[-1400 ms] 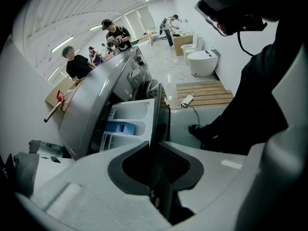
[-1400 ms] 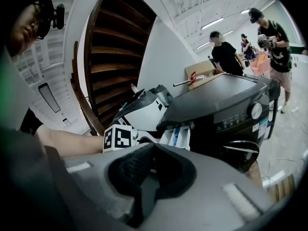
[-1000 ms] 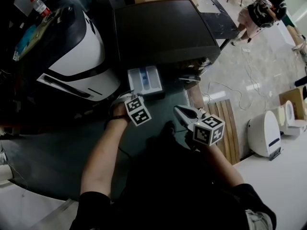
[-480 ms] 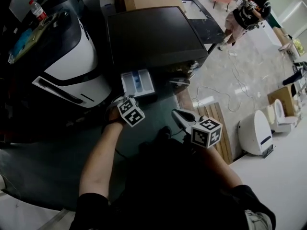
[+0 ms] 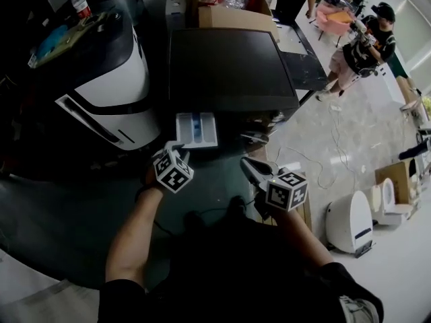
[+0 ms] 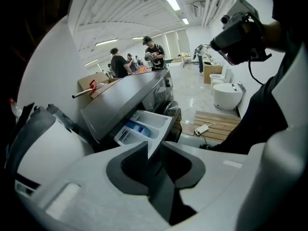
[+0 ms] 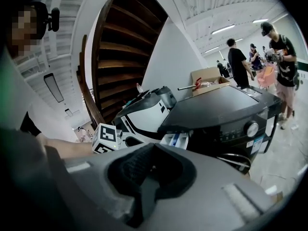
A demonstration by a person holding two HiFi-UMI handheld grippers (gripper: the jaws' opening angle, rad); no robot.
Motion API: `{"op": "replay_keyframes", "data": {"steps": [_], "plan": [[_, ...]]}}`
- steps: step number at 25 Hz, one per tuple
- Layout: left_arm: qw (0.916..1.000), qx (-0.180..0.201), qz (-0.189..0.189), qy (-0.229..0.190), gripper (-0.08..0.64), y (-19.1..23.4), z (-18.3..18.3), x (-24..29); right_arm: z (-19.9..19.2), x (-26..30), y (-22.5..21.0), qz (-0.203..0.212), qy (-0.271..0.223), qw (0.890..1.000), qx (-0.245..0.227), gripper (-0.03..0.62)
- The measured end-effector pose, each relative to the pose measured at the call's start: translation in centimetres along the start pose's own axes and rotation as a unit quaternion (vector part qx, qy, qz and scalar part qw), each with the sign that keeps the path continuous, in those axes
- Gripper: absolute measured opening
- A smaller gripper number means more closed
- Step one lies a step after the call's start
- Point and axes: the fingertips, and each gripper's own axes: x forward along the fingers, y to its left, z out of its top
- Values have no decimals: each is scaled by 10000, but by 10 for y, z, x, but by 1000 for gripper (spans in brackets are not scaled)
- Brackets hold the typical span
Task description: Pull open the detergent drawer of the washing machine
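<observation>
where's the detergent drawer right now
In the head view the detergent drawer sticks out open from the dark washing machine, at its front's top left corner, just right of the white-and-black machine.

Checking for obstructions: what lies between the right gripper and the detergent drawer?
Nothing; in the right gripper view only air separates the right gripper from the open detergent drawer.

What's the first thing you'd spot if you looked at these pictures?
The white plastic detergent drawer with its blue compartment stands out most. It is pulled out of the front of the dark grey boxy washing machine in the middle of the head view. To their left stands a big rounded white-and-black machine.
</observation>
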Motion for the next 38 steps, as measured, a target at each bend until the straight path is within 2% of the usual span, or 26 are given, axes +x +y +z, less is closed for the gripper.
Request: {"op": "replay_keyframes", "data": {"steps": [4,7,11,17,20,24,26,34,36,38], "plan": [[9981,-575,183,-100,83,1,20,-1,20,-7,-27,213,97,9995,-221,3],[9933,-1067,396,-210,80,1,41,0,32,-13,-53,355,188,9987,-308,3],[9821,-1706,605,-527,74,-5,82,0,52,-25,-84,547,168,9975,-419,3],[9652,-2269,969,-871,69,-13,142,-7,81,-45,-127,835,89,9950,-542,3],[9520,-2594,1192,-1108,66,-13,162,-19,96,-49,-139,964,32,9938,-558,3],[9232,-3174,1467,-1597,41,-3,173,-38,119,-43,-139,1107,-67,9909,-761,3],[9149,-3310,1527,-1731,38,5,173,-45,133,-38,-134,1147,-157,9888,-938,3],[8929,-3547,1610,-2259,31,51,185,-77,170,-24,-114,1149,-546,9835,-1289,3],[8895,-3530,1580,-2433,28,65,192,-85,175,-17,-114,1066,-625,9837,-1305,3],[8895,-3455,1598,-2526,26,80,195,-92,179,-11,-112,1025,-701,9841,-1273,3]]}}
